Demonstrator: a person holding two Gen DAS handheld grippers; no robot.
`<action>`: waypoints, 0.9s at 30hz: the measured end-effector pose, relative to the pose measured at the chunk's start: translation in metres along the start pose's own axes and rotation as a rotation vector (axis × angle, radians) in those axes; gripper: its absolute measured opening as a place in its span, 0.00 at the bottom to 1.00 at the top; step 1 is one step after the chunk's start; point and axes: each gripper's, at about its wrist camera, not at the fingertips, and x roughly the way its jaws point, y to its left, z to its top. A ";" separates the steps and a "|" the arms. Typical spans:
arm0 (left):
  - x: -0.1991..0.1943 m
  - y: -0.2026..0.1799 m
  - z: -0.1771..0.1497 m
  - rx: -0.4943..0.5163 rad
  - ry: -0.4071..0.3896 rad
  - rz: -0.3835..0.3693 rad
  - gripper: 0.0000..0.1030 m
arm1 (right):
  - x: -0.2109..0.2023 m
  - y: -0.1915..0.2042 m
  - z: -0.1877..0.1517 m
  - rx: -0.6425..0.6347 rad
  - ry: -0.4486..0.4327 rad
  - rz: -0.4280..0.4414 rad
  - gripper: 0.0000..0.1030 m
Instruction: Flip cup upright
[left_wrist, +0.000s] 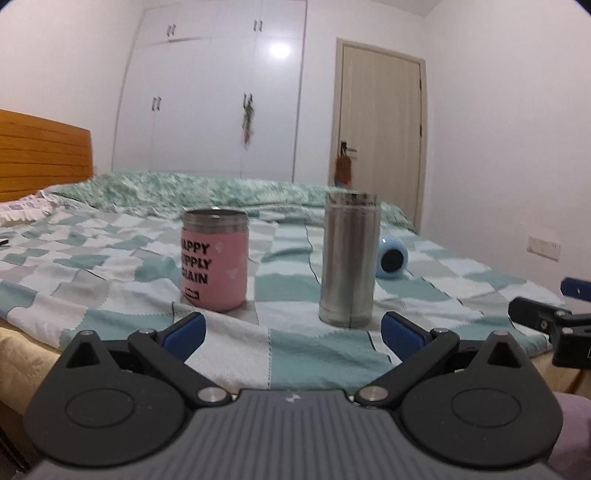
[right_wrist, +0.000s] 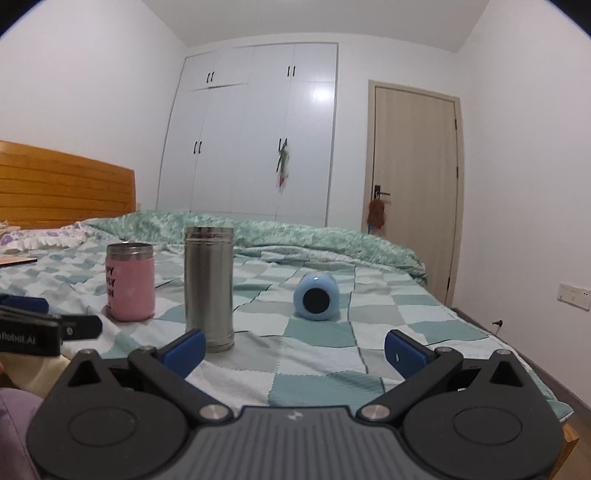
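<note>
A light blue cup (right_wrist: 316, 297) lies on its side on the checked bedspread, its dark round end facing me. In the left wrist view the blue cup (left_wrist: 393, 258) is partly hidden behind a tall steel cup. My right gripper (right_wrist: 295, 350) is open and empty, short of the blue cup and apart from it. My left gripper (left_wrist: 293, 330) is open and empty at the bed's near edge, short of the two upright cups. The right gripper's side shows at the far right of the left wrist view (left_wrist: 550, 325).
A pink cup with black lettering (left_wrist: 215, 258) and a tall steel cup (left_wrist: 349, 258) stand upright on the bed (left_wrist: 147, 295); both show in the right wrist view (right_wrist: 130, 282) (right_wrist: 209, 286). A crumpled green quilt (right_wrist: 295, 236) lies behind. A wooden headboard (right_wrist: 62, 184) stands left.
</note>
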 end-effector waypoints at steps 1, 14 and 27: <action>-0.001 0.000 0.000 -0.001 -0.008 0.005 1.00 | 0.001 0.000 0.000 0.005 0.000 -0.003 1.00; -0.006 -0.006 -0.003 0.033 -0.038 0.011 1.00 | -0.002 0.001 -0.001 0.011 -0.016 -0.004 1.00; -0.006 -0.008 -0.005 0.038 -0.039 0.007 1.00 | -0.003 0.002 -0.002 0.008 -0.017 -0.004 1.00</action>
